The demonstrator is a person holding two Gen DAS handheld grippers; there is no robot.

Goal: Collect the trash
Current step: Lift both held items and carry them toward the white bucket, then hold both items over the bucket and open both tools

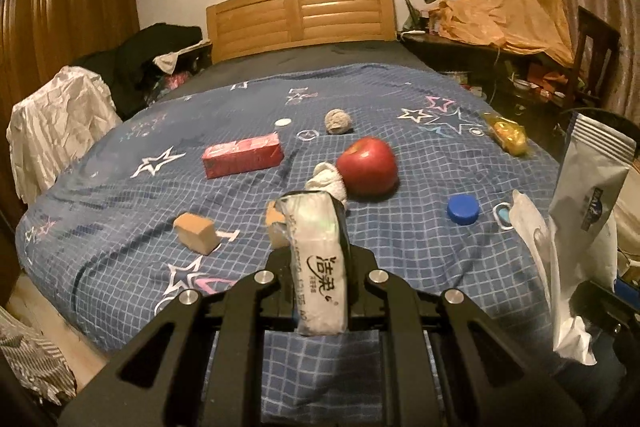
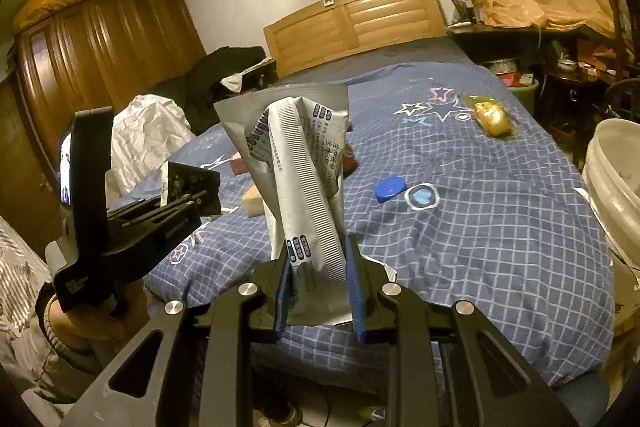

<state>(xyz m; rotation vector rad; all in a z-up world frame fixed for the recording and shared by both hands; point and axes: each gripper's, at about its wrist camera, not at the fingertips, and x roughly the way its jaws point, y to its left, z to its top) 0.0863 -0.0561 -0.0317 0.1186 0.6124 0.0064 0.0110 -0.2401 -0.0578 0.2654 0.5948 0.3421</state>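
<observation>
My left gripper (image 1: 318, 227) is shut on a white tissue pack (image 1: 318, 267) held upright above the bed. My right gripper (image 2: 318, 259) is shut on a crumpled silver snack bag (image 2: 298, 163), which also shows at the right edge of the left wrist view as the snack bag (image 1: 592, 195). On the blue star bedspread (image 1: 400, 247) lie a red carton (image 1: 242, 155), a red apple (image 1: 368, 167), a white tissue wad (image 1: 328, 181), a grey paper ball (image 1: 338, 121), a blue cap (image 1: 463, 209), a white cap (image 1: 282, 123), a yellow wrapper (image 1: 506, 133) and two tan blocks (image 1: 196, 231).
A white bucket (image 2: 616, 187) stands at the bed's right side. The wooden headboard (image 1: 300, 15) is at the far end, a wardrobe (image 2: 100, 47) on the left, a cluttered desk (image 1: 500, 39) with a lamp on the right. A hand (image 2: 88, 323) holds the left gripper's handle.
</observation>
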